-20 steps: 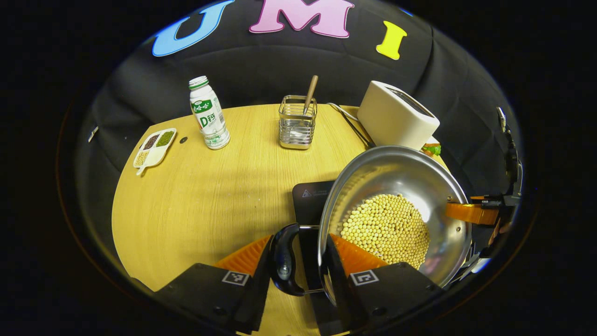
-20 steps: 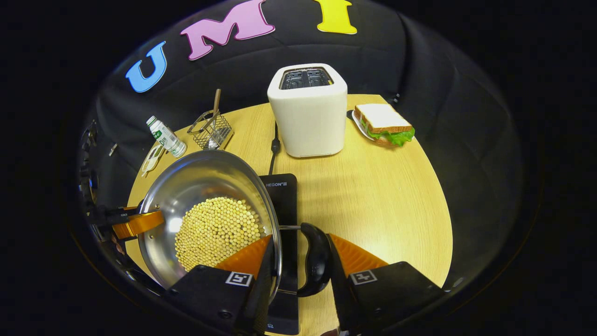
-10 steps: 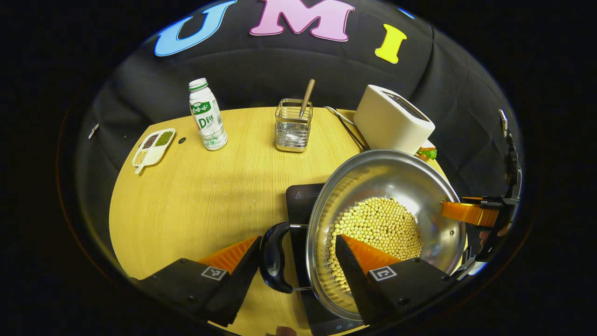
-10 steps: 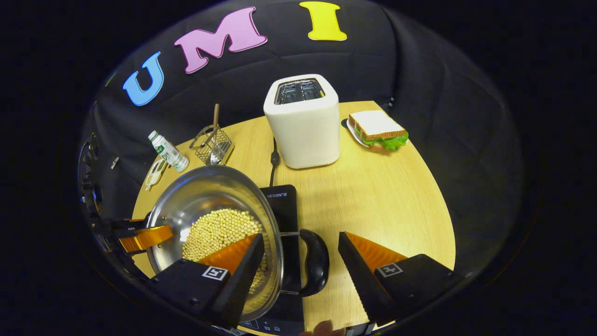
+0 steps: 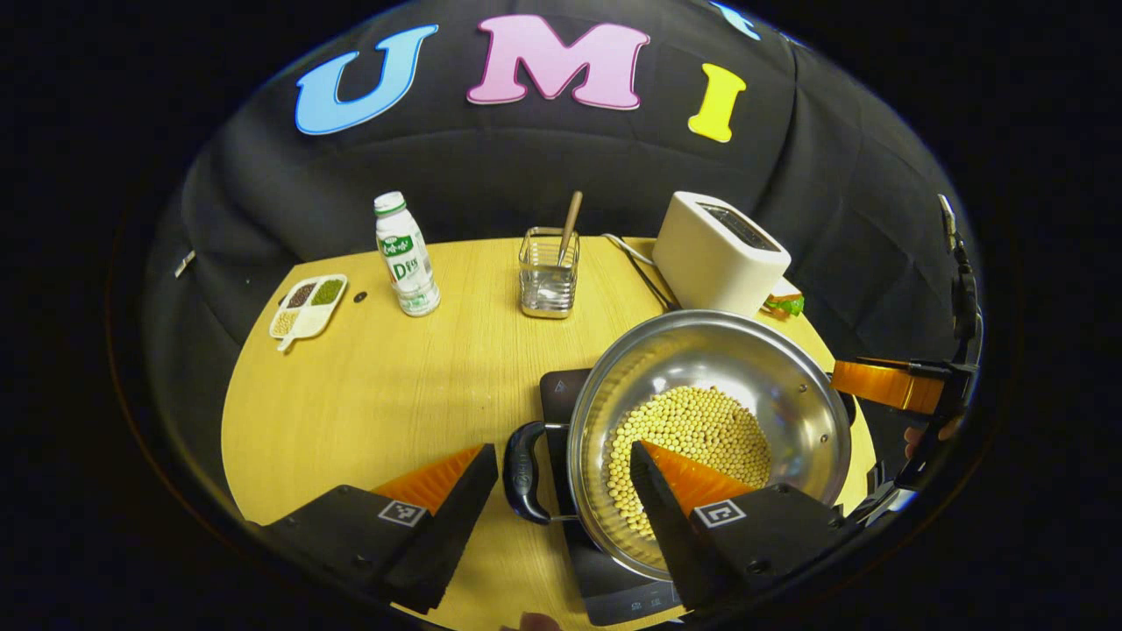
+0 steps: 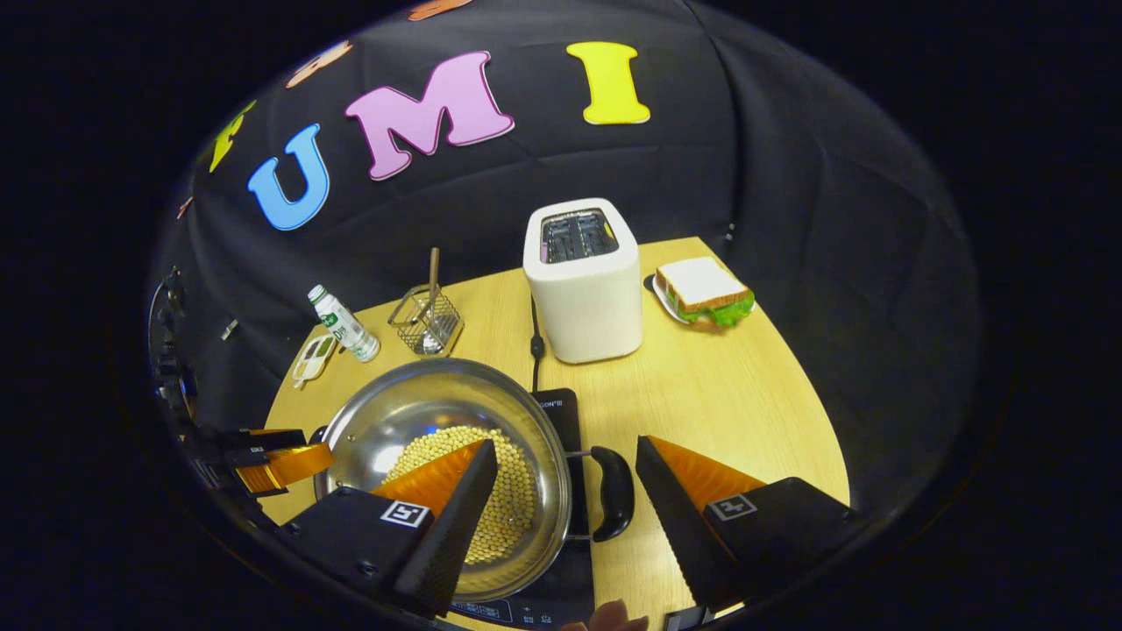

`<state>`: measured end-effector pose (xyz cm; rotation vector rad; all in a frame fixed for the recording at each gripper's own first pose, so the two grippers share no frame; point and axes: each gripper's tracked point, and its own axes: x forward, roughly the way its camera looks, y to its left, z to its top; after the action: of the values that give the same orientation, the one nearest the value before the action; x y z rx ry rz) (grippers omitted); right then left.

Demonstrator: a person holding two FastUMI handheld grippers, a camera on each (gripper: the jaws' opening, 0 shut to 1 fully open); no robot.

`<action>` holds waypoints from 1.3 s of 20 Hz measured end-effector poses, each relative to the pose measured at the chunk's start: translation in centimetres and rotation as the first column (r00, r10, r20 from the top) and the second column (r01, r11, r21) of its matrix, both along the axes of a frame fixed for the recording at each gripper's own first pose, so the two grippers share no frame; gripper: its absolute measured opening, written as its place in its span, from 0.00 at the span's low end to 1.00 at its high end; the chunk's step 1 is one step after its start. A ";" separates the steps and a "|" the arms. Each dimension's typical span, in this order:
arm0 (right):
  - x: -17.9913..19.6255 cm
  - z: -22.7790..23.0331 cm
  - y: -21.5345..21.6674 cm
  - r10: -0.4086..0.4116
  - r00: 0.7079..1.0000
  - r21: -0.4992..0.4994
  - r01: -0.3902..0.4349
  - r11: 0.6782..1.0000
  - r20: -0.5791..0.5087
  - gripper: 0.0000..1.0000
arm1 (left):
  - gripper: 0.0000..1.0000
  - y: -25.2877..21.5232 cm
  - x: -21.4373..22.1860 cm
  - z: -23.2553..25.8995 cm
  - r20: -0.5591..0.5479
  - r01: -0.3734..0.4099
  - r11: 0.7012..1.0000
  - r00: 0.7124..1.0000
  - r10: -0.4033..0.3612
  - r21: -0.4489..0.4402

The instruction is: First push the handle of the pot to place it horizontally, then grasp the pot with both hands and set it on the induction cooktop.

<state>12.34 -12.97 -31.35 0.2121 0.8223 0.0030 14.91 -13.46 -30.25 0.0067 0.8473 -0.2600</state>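
A steel pot (image 5: 727, 359) holding soybeans (image 5: 692, 429) sits level on the black induction cooktop (image 5: 561, 399). Its black left handle (image 5: 524, 460) lies between the spread fingers of my left gripper (image 5: 561, 450), which is open and touches nothing. In the right gripper view the pot (image 6: 412, 412) rests on the cooktop (image 6: 570, 429), and its right handle (image 6: 616, 491) sits between the parted fingers of my open right gripper (image 6: 565, 443). Each view shows the other gripper at the pot's far side: the right gripper (image 5: 885, 386) and the left gripper (image 6: 280, 464).
On the round wooden table (image 5: 377, 394) stand a milk bottle (image 5: 406, 258), a wire utensil holder (image 5: 548, 276), a white toaster (image 5: 719, 254) with its cord, and a small divided dish (image 5: 307, 305). A sandwich (image 6: 706, 294) lies on a plate at the back right.
Both grippers went from shut on the pot's handles to open and drew back. The pot levelled out and came to rest on the cooktop.
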 end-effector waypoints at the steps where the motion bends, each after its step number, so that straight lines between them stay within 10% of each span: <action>1: 0.1 1.2 0.1 -0.001 1.000 -0.008 0.002 1.000 0.027 0.99 | 0.95 0.0 -0.2 1.0 0.024 0.001 1.000 1.000 -0.001 -0.002; 13: -2.9 17.1 3.1 -0.021 0.930 -0.058 0.045 0.997 0.366 0.99 | 0.95 2.0 -4.4 14.9 0.370 -0.086 0.990 0.921 0.121 -0.109; 26: -8.4 31.3 5.7 0.016 0.728 -0.140 0.110 0.984 0.685 0.98 | 0.94 6.0 -10.5 27.3 0.641 -0.079 0.986 0.752 0.157 -0.150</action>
<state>3.94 -7.30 -0.01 0.0537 0.0630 -0.0361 4.43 -7.43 -2.94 -0.0610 0.1257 -0.1652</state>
